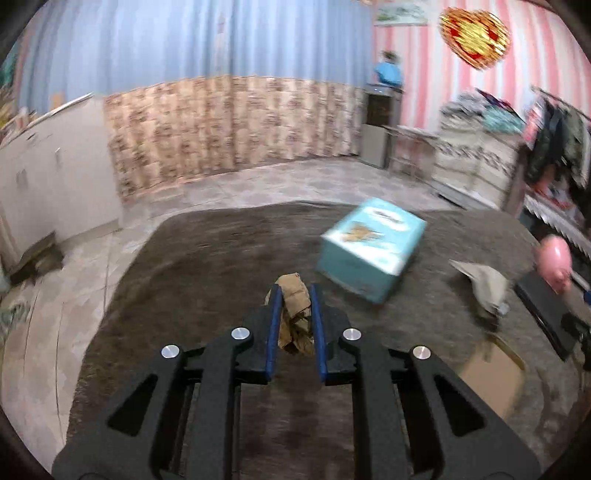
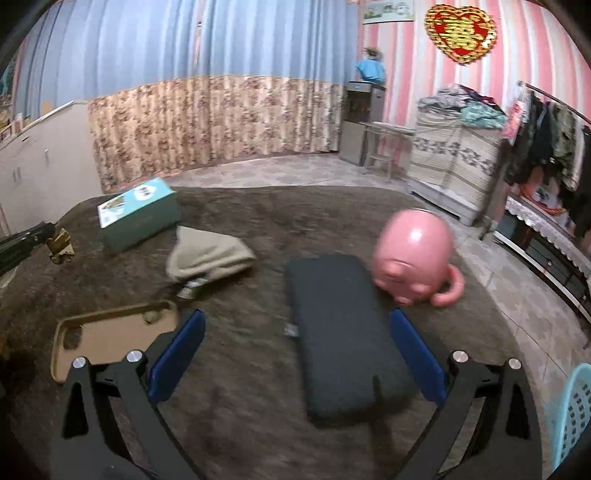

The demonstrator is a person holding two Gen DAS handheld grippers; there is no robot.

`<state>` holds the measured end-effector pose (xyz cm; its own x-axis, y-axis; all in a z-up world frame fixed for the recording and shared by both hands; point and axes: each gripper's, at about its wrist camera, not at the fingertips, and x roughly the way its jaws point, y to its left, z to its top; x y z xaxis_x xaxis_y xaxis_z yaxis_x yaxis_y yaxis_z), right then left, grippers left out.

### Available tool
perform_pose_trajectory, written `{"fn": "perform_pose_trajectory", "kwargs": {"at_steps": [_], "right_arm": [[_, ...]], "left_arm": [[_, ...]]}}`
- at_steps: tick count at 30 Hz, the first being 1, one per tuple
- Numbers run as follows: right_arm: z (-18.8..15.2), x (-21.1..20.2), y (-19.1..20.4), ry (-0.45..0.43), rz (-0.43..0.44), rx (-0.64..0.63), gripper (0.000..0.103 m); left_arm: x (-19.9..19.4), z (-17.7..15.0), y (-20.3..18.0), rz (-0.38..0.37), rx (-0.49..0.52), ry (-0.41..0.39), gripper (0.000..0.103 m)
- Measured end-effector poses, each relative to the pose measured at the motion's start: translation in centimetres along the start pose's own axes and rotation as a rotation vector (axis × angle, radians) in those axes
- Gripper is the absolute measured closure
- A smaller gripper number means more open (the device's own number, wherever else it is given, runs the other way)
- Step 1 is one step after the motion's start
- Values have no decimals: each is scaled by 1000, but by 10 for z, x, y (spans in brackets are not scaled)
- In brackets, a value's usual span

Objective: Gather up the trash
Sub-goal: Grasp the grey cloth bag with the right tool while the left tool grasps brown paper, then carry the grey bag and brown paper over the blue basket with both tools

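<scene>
We see our left gripper (image 1: 295, 291) pinching a crumpled brown paper wad (image 1: 294, 314) between its blue pads (image 1: 275, 317), held above the dark brown rug (image 1: 207, 258); from the right wrist view the same wad (image 2: 61, 243) shows at the far left, left of the teal box (image 2: 138, 216). Our right gripper (image 2: 297, 347) has its fingers spread wide and holds nothing, with the near end of a flat black pad (image 2: 343, 332) lying between them on the rug. Taking the teal box as landmark, a beige cloth (image 2: 208, 254) lies just to its right and nearer us, a tan phone case (image 2: 114, 334) sits nearer still, below the cloth, and a pink pig-shaped cup (image 2: 415, 258) lies well to the right, touching the black pad's far corner. The box (image 1: 371, 247) carries printed pictures and a small label on its top, but the writing is too blurred to read. On the pink striped wall hangs a red and gold heart ornament (image 2: 460, 31) with a gold character that we cannot make out. A light blue basket (image 2: 576, 410) shows at the right edge.
</scene>
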<state>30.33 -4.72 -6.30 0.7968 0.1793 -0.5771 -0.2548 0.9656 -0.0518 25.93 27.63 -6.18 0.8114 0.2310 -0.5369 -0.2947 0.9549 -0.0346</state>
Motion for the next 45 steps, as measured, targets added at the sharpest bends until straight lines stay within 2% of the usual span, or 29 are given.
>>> {"fn": "perform_pose_trajectory", "kwargs": {"at_steps": [5, 11, 15, 17, 18, 20, 21, 22, 25, 31, 35, 41, 45], "right_arm": [[10, 25, 31, 38, 58, -20, 5], [29, 63, 56, 95, 78, -48, 5], [38, 90, 63, 164, 98, -41, 7], [39, 103, 67, 201, 105, -49, 20], [38, 106, 66, 216, 118, -49, 38], [35, 110, 66, 231, 146, -45, 48], [34, 109, 66, 223, 155, -44, 58], [34, 106, 65, 213, 164, -45, 71], [33, 89, 58, 175, 185, -38, 79], [36, 30, 21, 81, 197, 3, 80], [33, -20, -20, 16, 155, 18, 80], [12, -85, -99, -60, 28, 82, 80], [-12, -127, -148, -78, -77, 117, 80]], "left_arm": [[10, -3, 25, 53, -88, -15, 88], [15, -5, 22, 62, -77, -14, 88], [12, -7, 19, 61, -63, -27, 88], [12, -9, 18, 57, -60, -25, 88], [13, -9, 18, 55, -61, -23, 88], [14, -10, 20, 51, -68, -15, 88], [14, -10, 21, 49, -71, -12, 88], [14, -11, 22, 48, -74, -9, 88], [14, -11, 22, 52, -71, -12, 88], [18, -9, 17, 73, -44, -2, 88], [6, -4, -3, 54, 11, -1, 89], [-37, 12, -58, -49, 62, -55, 89], [-68, 18, -112, -161, 98, -90, 89]]}}
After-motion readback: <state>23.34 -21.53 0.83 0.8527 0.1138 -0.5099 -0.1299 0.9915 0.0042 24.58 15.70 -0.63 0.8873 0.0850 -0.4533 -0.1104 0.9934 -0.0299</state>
